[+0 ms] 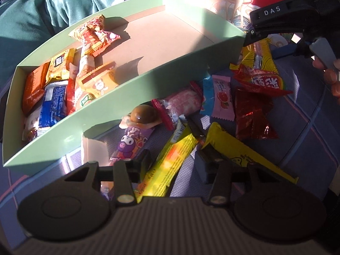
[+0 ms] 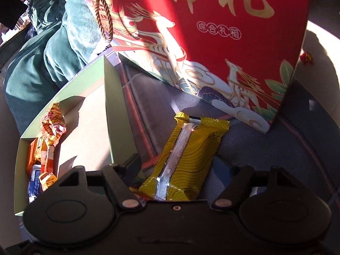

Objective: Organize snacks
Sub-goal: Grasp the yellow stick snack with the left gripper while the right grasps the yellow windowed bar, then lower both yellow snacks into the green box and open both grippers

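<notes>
Two claws (image 1: 172, 159) (image 2: 180, 165) spread apart over sunlit blue checked cloth (image 1: 308, 131), red gift box (image 2: 233, 31) behind.

A blue woven cloth with pale and red grid lines (image 1: 301, 131) covers the surface. On it sits a pale green cardboard tray (image 1: 131, 89). Just beside the tray lie loose snacks: a pink grapefruit candy packet (image 1: 223, 97), a crinkled red foil pouch (image 1: 252, 116), a long yellow stick wrapper (image 1: 172, 159). A tall red gift box (image 2: 223, 31) stands behind.
</notes>
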{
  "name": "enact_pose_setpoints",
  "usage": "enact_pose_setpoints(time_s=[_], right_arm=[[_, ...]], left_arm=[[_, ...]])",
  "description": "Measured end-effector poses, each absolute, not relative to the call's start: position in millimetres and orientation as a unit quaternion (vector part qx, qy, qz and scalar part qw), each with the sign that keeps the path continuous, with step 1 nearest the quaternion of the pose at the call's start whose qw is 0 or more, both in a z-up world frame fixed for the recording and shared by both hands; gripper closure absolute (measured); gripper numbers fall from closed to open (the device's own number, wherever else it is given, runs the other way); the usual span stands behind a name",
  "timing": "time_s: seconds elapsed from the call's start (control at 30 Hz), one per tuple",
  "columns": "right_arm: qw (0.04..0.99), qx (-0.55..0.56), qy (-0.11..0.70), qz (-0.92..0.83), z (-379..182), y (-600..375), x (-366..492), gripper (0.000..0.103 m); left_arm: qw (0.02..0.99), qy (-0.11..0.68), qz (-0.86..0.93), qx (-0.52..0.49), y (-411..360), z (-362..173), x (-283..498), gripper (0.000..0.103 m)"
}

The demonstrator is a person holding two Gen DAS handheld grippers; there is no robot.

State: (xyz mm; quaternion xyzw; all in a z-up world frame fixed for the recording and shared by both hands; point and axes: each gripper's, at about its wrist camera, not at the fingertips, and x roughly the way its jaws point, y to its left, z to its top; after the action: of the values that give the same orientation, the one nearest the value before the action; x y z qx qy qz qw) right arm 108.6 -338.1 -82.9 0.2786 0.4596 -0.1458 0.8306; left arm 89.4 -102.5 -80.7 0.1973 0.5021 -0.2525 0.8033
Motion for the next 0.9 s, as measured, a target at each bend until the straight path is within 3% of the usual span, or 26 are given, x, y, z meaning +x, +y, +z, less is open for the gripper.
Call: enact_pose_setpoints(time_s=[0.07, 0.1, 0.17, 0.3, 0.33, 0.9], right_arm=[[0.841, 0.248, 0.457, -0.149, -84.0, -329.2, 110.0, 0.030], [0.846, 0.232, 0.457, -0.149, -84.3, -325.1, 109.8, 0.048], [0.853, 0.213, 0.456, -0.136, -84.1, -319.3, 106.7, 0.055], [0.853, 0.218, 0.458, -0.125, -81.6, -319.4, 96.9, 0.057], [0.854, 0.220, 0.456, -0.120, -79.5, -320.0, 92.9, 0.062], [0.868, 0.261, 0.414, -0.088, -34.8, -338.5, 42.3, 0.063]], left_arm=[[0.803, 0.504, -0.252, 0.194, -102.5, -81.0, 93.8, 0.053], [0.803, 0.505, -0.254, 0.191, -102.4, -81.1, 94.9, 0.055], [0.804, 0.503, -0.259, 0.183, -102.8, -80.1, 94.7, 0.083], [0.814, 0.499, -0.239, 0.179, -102.4, -77.2, 90.6, 0.084], [0.814, 0.502, -0.237, 0.170, -99.7, -75.1, 90.4, 0.084], [0.839, 0.480, -0.237, 0.097, -77.7, -17.6, 82.2, 0.084]])
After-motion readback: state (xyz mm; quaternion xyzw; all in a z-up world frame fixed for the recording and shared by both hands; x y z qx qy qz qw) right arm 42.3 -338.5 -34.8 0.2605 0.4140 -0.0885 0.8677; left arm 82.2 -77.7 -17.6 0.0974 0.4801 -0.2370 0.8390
